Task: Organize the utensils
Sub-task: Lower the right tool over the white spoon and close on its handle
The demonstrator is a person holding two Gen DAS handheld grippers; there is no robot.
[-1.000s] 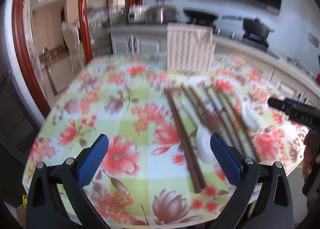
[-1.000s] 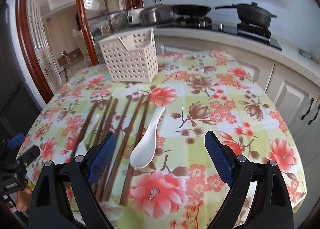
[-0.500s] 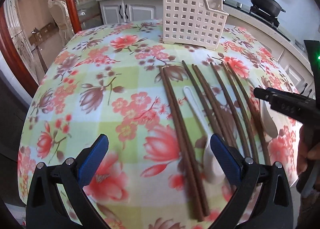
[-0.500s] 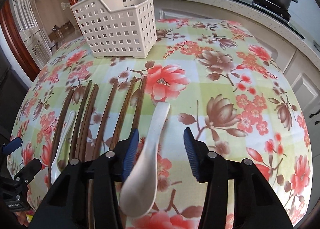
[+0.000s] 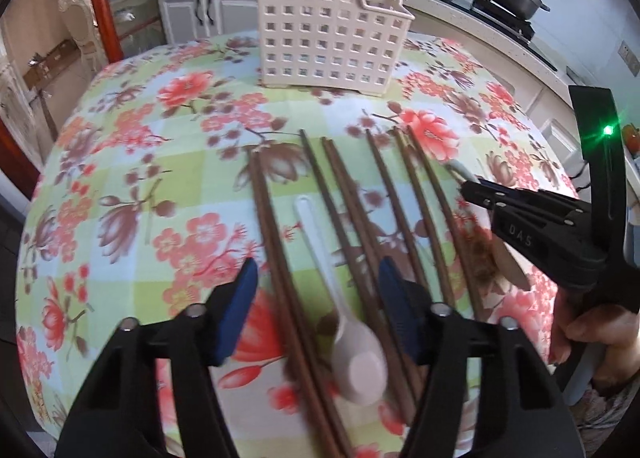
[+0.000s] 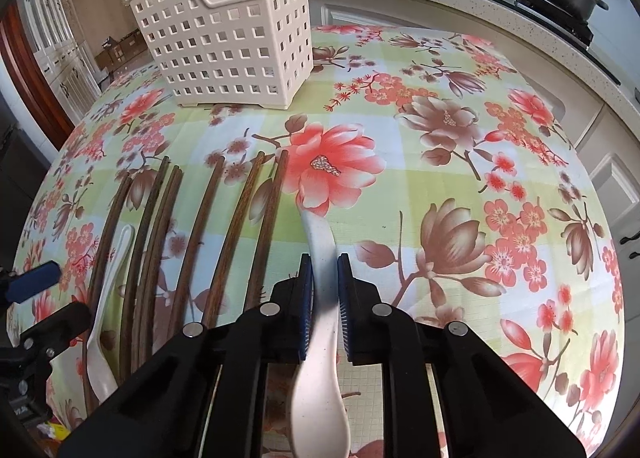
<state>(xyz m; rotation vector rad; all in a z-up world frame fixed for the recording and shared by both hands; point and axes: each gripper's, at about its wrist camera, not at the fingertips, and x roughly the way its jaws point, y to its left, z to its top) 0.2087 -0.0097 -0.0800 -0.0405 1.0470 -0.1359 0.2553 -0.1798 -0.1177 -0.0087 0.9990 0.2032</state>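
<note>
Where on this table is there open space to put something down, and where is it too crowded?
Free: the tablecloth right of the right-hand spoon, and the cloth left of the chopsticks. Crowded: chopsticks and left-hand spoon, up to the basket.

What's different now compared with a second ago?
Both grippers came down closer to the table. The right gripper has been closing and now pinches the handle of the right spoon. The left gripper has been closing around the left spoon and some chopsticks, not yet gripping. The basket stayed put.
</note>
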